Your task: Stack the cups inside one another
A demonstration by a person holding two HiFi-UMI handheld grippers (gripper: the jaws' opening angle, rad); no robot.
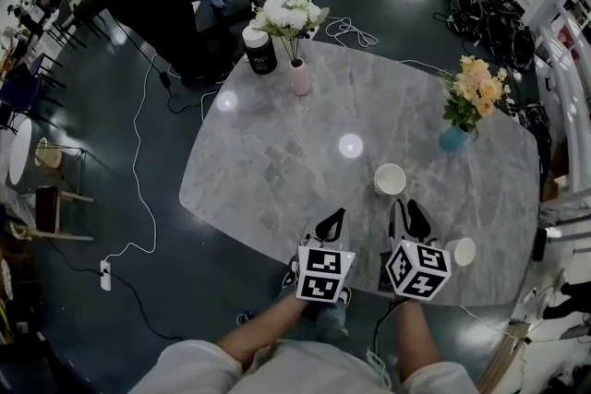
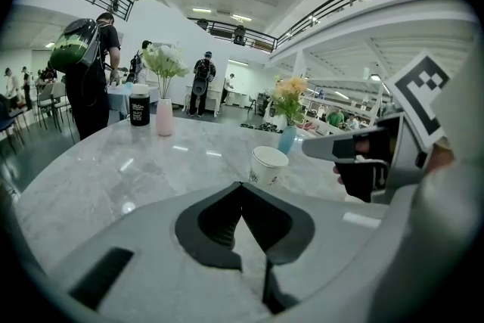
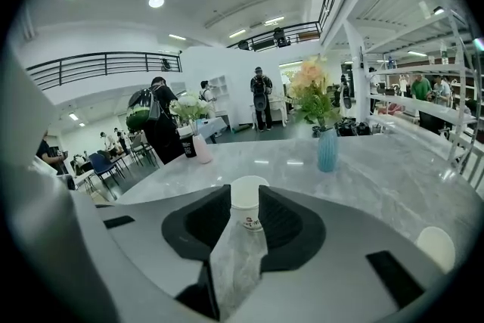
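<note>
One paper cup (image 1: 390, 179) stands upright on the bench (image 1: 268, 161) just ahead of the right tool (image 1: 407, 209), dead in line with its half-spread jaws. It looks framed for a pick, with no pad pressing on it. The second cup (image 1: 462, 251) sits just off that tool's right flank, likely the stacking partner. The left tool (image 1: 332, 219) hangs alongside, jaws together and empty. Count: two cups, and farther ahead a pink vase (image 1: 300, 77), a blue vase (image 1: 453, 139) and one black jar (image 1: 261, 53).
</note>
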